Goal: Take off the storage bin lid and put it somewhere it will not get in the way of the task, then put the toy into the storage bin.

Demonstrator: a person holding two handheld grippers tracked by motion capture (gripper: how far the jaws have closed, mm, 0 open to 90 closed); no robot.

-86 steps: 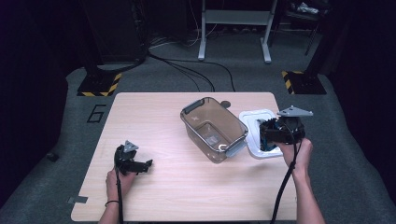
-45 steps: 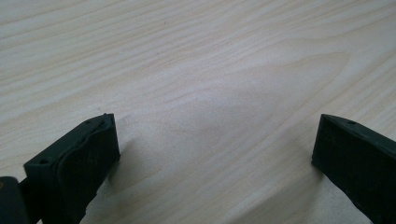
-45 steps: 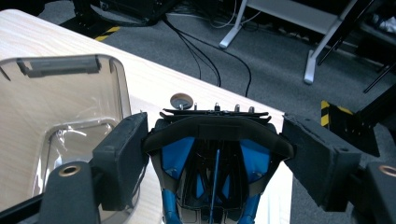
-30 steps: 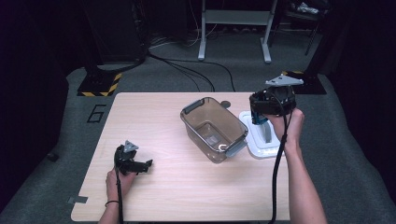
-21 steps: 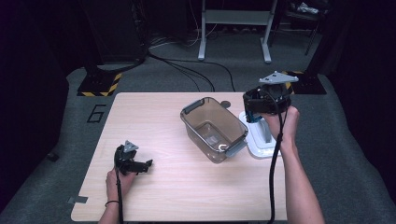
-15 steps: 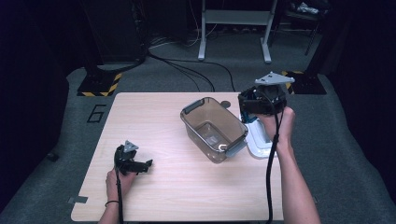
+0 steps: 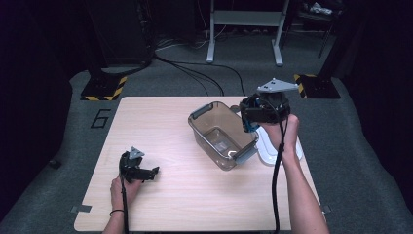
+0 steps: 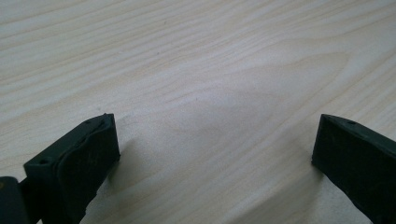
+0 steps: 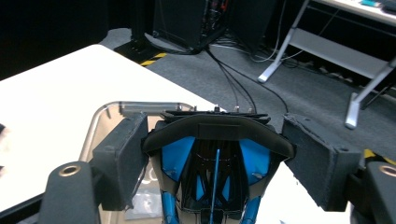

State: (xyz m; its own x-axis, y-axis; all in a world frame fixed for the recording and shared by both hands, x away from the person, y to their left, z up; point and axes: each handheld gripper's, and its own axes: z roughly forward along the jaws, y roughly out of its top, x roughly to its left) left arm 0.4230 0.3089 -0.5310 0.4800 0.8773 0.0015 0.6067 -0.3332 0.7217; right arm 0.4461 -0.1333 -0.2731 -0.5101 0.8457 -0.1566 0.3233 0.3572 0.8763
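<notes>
blue-and-black tool lifted off the lid and carried toward the box

the right gripper (image 7: 249, 118) is pinching a blue-and-black tool (image 9: 215, 163) and has swung from over the white lid (image 7: 272, 150) toward ten o'clock; it now hangs at the clear box's (image 7: 221, 134) far right rim. by my reading the tool is headed into the box, which looks close to empty. the left gripper (image 7: 152, 171) has stayed put at eight o'clock on the bench (image 7: 185, 195), jaws spread, nothing between them. count: one box, one lid, one tool, two grippers.
</notes>
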